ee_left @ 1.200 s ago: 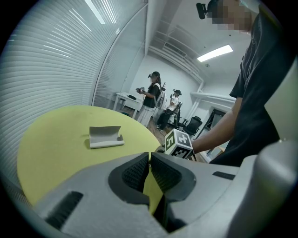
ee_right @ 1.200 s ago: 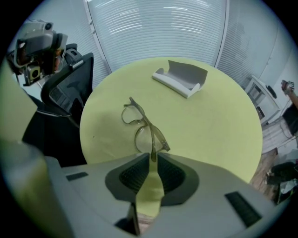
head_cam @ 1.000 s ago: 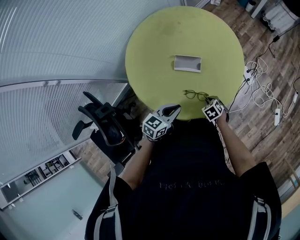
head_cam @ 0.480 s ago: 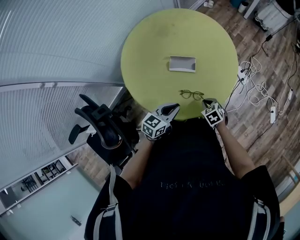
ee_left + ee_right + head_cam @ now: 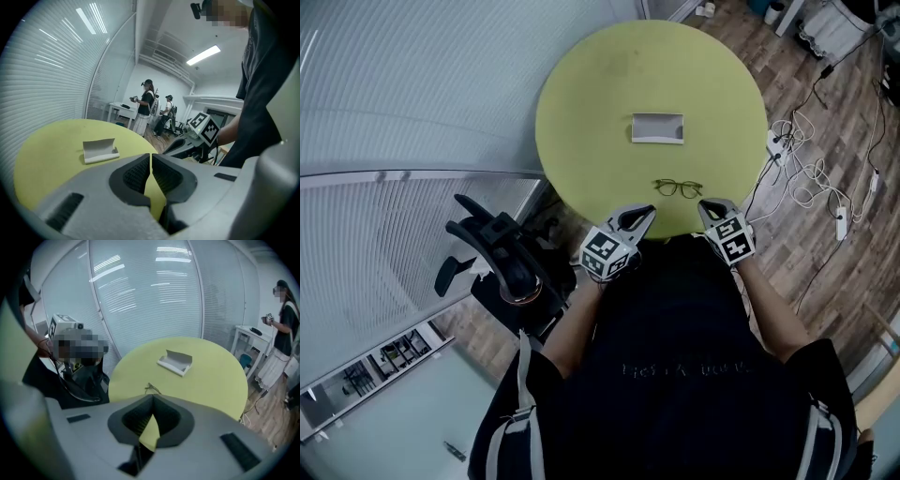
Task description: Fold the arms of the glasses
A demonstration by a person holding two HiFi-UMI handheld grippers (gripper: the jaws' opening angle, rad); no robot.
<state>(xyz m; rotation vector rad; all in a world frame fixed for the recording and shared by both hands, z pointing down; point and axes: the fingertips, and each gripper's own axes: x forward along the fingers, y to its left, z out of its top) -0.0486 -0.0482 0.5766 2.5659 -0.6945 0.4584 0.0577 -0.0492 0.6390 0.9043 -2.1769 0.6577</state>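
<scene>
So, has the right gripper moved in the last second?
Yes. Measured against the glasses, the right gripper has drawn back toward the person, to the near edge of the table, with its jaws shut on nothing.

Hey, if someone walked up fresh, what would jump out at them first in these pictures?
The round yellow-green table dominates the upper head view, with an open grey case at its centre and glasses near the person's edge. The left gripper and right gripper hover at that edge, jaws shut on nothing.

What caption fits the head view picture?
Left tongs and right tongs, both shut, near glasses on a yellow-green table.
</scene>
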